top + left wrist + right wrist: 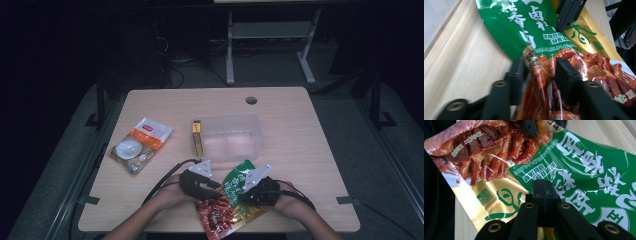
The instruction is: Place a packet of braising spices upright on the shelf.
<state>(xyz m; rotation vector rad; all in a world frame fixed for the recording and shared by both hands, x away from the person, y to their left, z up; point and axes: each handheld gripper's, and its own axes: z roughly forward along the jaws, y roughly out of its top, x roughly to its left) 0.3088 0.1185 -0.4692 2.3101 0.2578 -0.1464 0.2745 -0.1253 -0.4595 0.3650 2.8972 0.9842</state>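
Note:
A snack bag (231,200), green on top, gold at one side and with red meat pictured below, is held over the table's front edge between both grippers. My left gripper (211,191) grips its red end. In the left gripper view the jaws of the left gripper (539,71) stand on either side of the bag's bunched edge (534,60). My right gripper (246,194) holds the green and gold part. Seen in the right gripper view, the right gripper (543,188) has its jaws pressed together on the bag (579,170).
A clear plastic container (233,137) stands mid-table just behind the grippers, with a narrow yellow box (198,138) against its left side. An orange and white packet (140,145) lies at the left. A cable hole (251,100) sits near the far edge.

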